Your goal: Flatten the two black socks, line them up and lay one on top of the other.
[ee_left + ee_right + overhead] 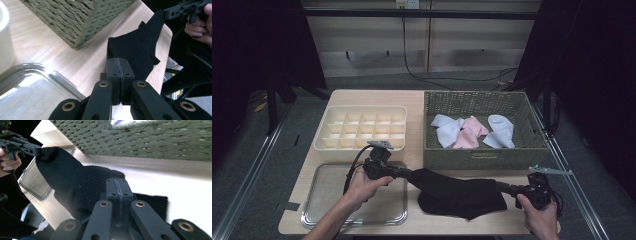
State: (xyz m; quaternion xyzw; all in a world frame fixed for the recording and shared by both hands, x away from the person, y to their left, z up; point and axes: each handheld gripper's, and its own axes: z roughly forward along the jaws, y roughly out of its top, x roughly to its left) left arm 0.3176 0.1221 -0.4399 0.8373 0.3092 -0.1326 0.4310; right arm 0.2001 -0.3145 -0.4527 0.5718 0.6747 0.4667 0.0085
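The black knitted cloth sock [462, 192] is matt and finely ribbed, with a fuzzy surface. Both matt black plastic grippers, left [408, 174] and right [501, 187], carry brass-coloured rivets. At 9 o'clock from the sock, the clear rectangular plastic tray [329, 205] is glossy and throws back light. The pale wooden table [414, 130] is smooth with a faint grain. At 12 o'clock, the olive-green woven basket [482, 160] is coarse and rough; the cream plastic divided box [324, 142] looks smooth, dull.

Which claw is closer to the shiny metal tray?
Left. The left claw sits at the tray's right edge; the right claw is far right, past the black sock.
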